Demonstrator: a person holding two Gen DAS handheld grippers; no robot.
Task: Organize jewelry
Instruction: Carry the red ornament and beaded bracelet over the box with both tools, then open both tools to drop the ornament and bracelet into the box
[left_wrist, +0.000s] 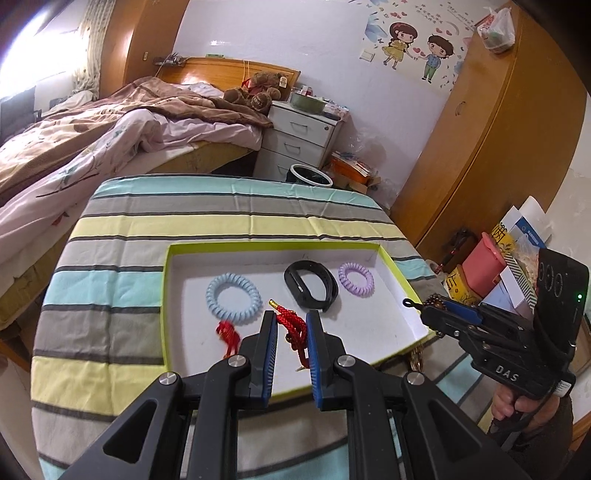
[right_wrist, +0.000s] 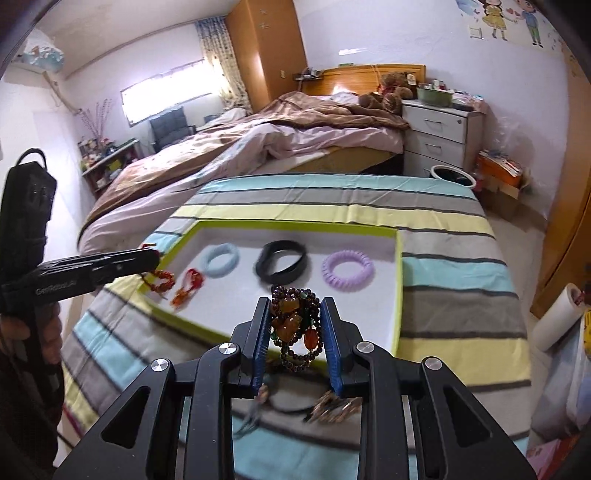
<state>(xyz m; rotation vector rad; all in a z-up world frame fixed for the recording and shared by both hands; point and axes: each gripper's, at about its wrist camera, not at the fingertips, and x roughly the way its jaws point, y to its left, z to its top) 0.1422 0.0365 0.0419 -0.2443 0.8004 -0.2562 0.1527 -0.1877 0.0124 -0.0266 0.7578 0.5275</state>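
Observation:
A white tray with a green rim (left_wrist: 275, 248) (right_wrist: 295, 226) lies on the striped cloth. In it rest a blue coil hair tie (left_wrist: 232, 293) (right_wrist: 219, 260), a black band (left_wrist: 310, 286) (right_wrist: 281, 258) and a purple coil hair tie (left_wrist: 355, 277) (right_wrist: 347, 271). My left gripper (left_wrist: 291, 317) (right_wrist: 147, 254) is shut on a red braided bracelet (left_wrist: 293, 330) (right_wrist: 159, 278) over the tray's near left part. A blurred red piece (left_wrist: 227, 334) (right_wrist: 190, 282) shows beside it. My right gripper (right_wrist: 295, 306) (left_wrist: 424, 306) is shut on a dark beaded bracelet with amber stones (right_wrist: 295, 325) above the tray's near right edge.
Blurred loose jewellery (right_wrist: 332, 404) lies on the striped cloth (left_wrist: 229, 225) in front of the tray. A bed (left_wrist: 110, 140) stands behind on the left, with white drawers (left_wrist: 299, 136) and a bin (left_wrist: 310, 177) beyond. A wooden wardrobe (left_wrist: 480, 147) and boxes (left_wrist: 491, 269) stand to the right.

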